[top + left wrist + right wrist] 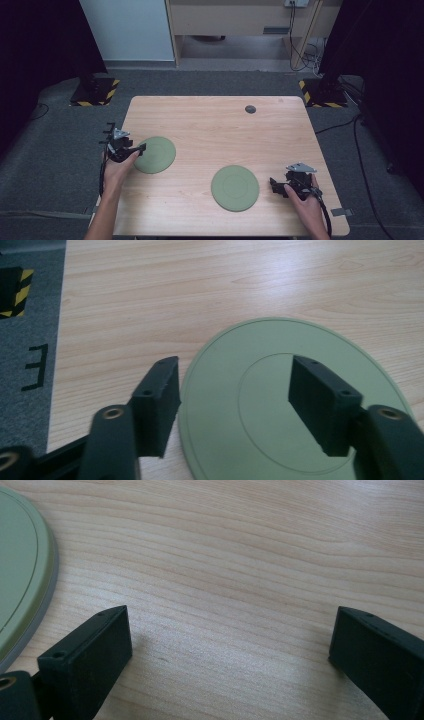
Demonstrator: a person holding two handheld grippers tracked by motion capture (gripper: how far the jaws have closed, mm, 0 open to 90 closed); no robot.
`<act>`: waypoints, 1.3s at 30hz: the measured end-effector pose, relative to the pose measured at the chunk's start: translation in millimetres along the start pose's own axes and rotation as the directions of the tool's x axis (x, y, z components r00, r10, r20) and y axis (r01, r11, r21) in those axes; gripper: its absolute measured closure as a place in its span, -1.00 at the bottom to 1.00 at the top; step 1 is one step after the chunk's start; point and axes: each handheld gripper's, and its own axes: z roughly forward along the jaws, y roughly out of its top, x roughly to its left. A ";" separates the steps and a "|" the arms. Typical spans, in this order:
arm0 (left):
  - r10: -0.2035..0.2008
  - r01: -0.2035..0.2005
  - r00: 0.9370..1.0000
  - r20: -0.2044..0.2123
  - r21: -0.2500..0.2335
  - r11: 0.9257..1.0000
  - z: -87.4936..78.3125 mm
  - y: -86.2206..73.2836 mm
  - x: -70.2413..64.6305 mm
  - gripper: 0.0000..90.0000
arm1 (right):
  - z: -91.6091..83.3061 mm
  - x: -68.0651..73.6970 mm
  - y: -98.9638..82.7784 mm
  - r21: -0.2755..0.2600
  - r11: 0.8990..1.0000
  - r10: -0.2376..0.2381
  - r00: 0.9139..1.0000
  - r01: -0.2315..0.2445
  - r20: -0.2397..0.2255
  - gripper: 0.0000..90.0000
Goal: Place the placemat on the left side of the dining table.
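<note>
Two flat green round plates lie on the wooden table [215, 125]. The left plate [156, 154] sits near the table's left edge, the right plate [235, 188] near the front. My left gripper [139, 149] is open at the left plate's near-left rim. In the left gripper view its jaws [235, 375] straddle the rim of that plate [280, 340], one over the wood and one over the plate, neither pressing on it. My right gripper [273, 184] rests open just right of the right plate. Its jaws [231, 625] stand wide over bare wood, with the plate's edge [20, 570] at the left.
A small dark round disc [250, 109] lies near the table's far edge. Bare wood spreads between and beyond the plates. On the grey carpet stand two bases with yellow-black stripes [95, 90], one off each far corner.
</note>
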 end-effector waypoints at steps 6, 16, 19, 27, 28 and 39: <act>0.005 -0.005 0.999 0.045 -0.007 1.000 0.9 6.0 -13.1 -0.56 | 0.0 -0.1 0.1 0.003 1.000 0.002 1.000 -0.002 0.000 -0.93; 0.053 -0.052 0.994 0.097 -0.014 0.999 -0.5 16.3 -43.6 -0.83 | 0.3 -0.4 0.1 0.004 1.000 0.002 1.000 -0.002 0.000 -0.94; 0.067 -0.065 0.991 0.114 -0.020 0.998 0.1 17.2 -51.7 -0.86 | 0.3 -0.5 0.1 0.003 1.000 0.001 1.000 -0.001 0.001 -0.94; 0.095 -0.092 0.985 0.147 -0.029 0.995 1.7 19.1 -69.5 -0.88 | 0.3 -0.5 0.1 0.003 1.000 0.002 1.000 -0.002 0.001 -0.94; 0.097 -0.093 0.984 0.150 -0.031 0.995 1.5 19.6 -71.5 -0.88 | 0.3 -0.5 0.1 0.003 1.000 0.002 1.000 -0.002 0.001 -0.94; 0.133 -0.128 0.977 0.169 -0.044 0.991 -0.5 22.2 -88.4 -0.88 | 0.3 -0.4 0.1 0.003 1.000 0.002 1.000 -0.002 0.001 -0.94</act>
